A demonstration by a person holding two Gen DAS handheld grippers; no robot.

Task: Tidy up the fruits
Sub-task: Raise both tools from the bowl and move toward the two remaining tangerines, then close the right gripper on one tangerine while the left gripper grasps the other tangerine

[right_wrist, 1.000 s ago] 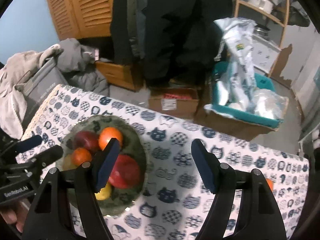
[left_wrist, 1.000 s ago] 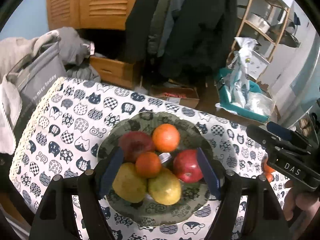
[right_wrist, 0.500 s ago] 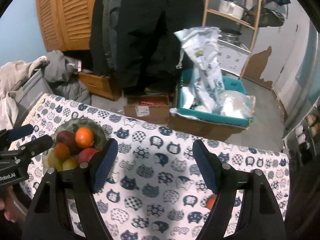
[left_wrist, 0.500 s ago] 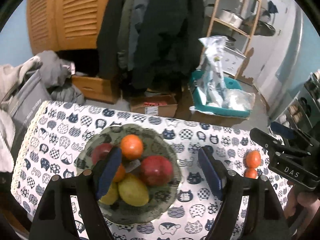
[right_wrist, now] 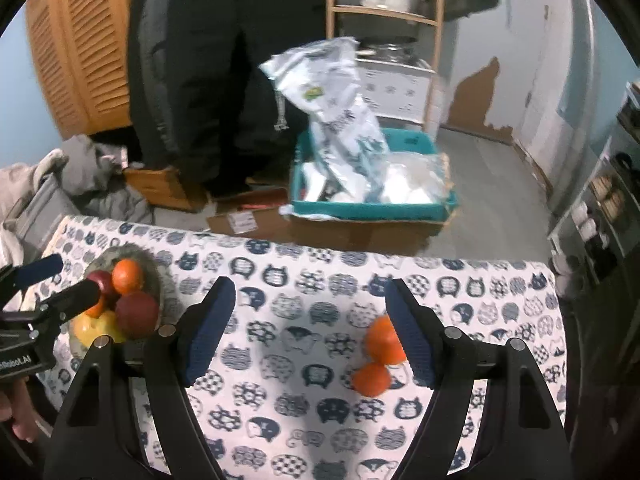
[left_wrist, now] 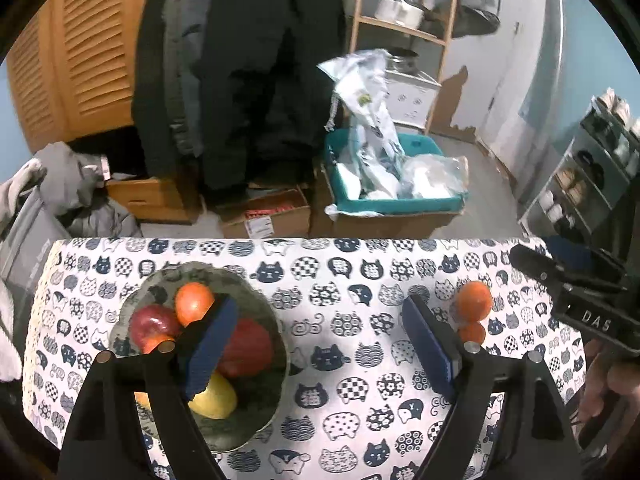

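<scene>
A green patterned bowl sits at the left of the cat-print tablecloth. It holds an orange, two red apples and a yellow pear. Two loose oranges lie touching each other on the cloth to the right. My left gripper hovers over bare cloth between bowl and oranges, its jaws opening with nothing in them. My right gripper stands open and holds nothing. The loose oranges lie just under its right pad. The bowl is far left.
The table's far edge drops to a floor with cardboard boxes and a teal bin of bags. Grey clothing is piled off the left end. A hand grips the right tool's handle.
Both grippers have swung right, away from the bowl, which now sits at the left of each view. The two loose oranges have come into view. The left jaws stand wider.
</scene>
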